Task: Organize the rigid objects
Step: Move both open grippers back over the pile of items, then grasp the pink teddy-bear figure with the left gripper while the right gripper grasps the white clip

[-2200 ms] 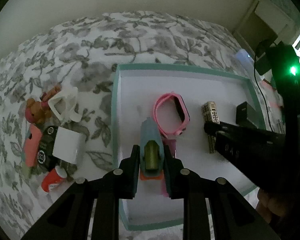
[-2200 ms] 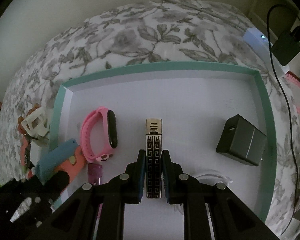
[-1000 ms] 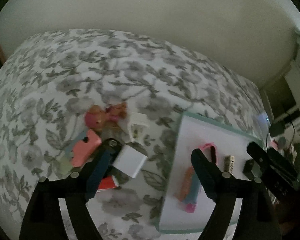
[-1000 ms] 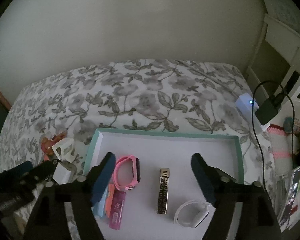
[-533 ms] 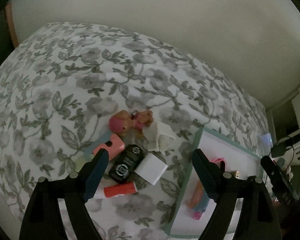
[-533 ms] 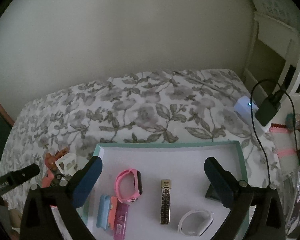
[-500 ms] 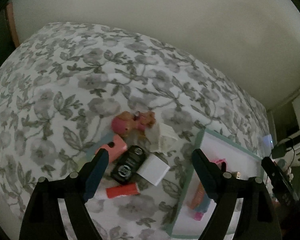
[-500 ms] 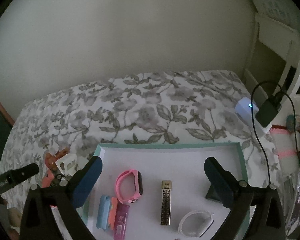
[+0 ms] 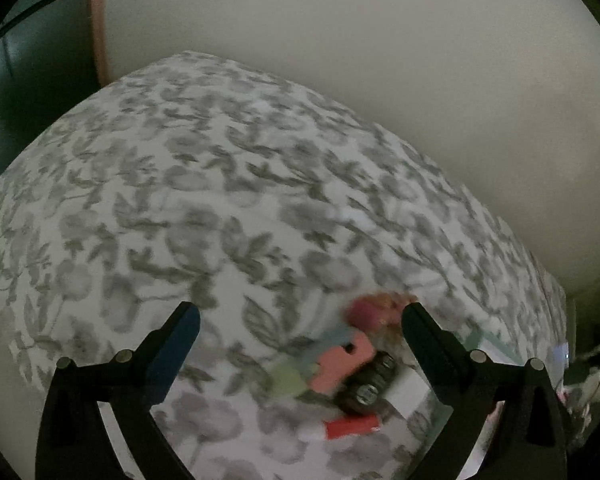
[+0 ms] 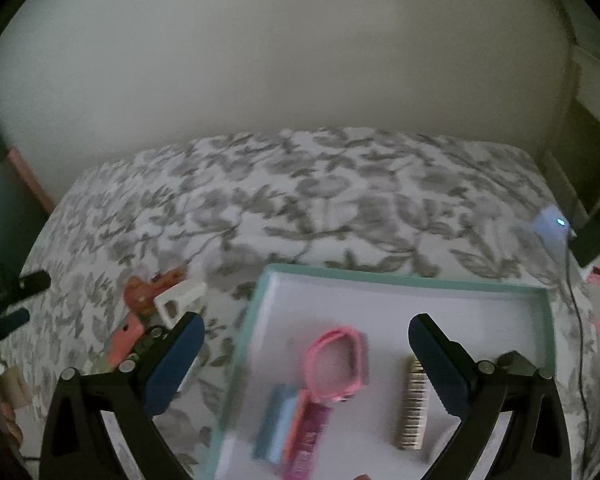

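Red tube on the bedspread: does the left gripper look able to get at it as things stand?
Probably yes. The left gripper is empty, its jaws opening, and the red tube lies uncovered at the near edge of the pile, beside the black fob, which could crowd a finger.

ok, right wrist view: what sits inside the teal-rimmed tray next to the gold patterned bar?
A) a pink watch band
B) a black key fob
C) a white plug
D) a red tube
A: the pink watch band lies on the white floor of the tray, left of the gold patterned bar; the other loose things seen lie out on the floral bedspread.
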`<state>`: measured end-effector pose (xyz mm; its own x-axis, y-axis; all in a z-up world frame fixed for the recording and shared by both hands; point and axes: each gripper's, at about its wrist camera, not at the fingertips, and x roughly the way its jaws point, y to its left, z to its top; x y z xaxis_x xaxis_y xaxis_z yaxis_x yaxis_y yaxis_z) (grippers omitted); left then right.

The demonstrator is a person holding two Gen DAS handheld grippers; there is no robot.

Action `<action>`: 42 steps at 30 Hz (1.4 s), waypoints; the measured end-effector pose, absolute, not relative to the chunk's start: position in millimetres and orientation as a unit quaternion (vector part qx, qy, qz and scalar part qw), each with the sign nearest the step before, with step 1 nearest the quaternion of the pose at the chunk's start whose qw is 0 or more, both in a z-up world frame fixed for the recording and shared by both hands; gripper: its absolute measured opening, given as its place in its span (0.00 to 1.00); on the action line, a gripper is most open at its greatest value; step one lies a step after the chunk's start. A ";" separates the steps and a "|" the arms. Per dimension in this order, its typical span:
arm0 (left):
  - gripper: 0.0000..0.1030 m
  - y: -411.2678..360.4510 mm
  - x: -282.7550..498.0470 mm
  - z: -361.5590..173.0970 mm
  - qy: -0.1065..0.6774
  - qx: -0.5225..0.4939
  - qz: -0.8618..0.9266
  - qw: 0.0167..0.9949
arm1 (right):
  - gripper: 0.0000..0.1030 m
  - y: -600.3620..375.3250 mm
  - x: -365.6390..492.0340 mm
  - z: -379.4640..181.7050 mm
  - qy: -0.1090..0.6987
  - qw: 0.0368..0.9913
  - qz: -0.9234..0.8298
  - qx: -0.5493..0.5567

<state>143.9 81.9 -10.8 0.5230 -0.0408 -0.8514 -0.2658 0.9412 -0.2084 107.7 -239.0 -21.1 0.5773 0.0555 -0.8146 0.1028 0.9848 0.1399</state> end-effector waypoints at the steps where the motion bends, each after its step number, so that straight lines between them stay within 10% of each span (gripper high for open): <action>1: 0.98 88.1 143.7 -10.7 0.481 -0.161 0.072 0.859 | 1.00 -233.3 109.3 -22.6 0.461 0.883 -0.008 0.084; 22: 0.98 159.2 160.5 -24.2 0.438 -0.242 0.113 0.858 | 1.00 -152.0 150.2 -65.4 0.483 0.866 0.057 0.117; 42: 0.98 62.9 202.5 -73.6 0.495 -0.197 -0.001 0.846 | 1.00 -150.4 174.8 -92.7 0.492 0.858 0.072 0.128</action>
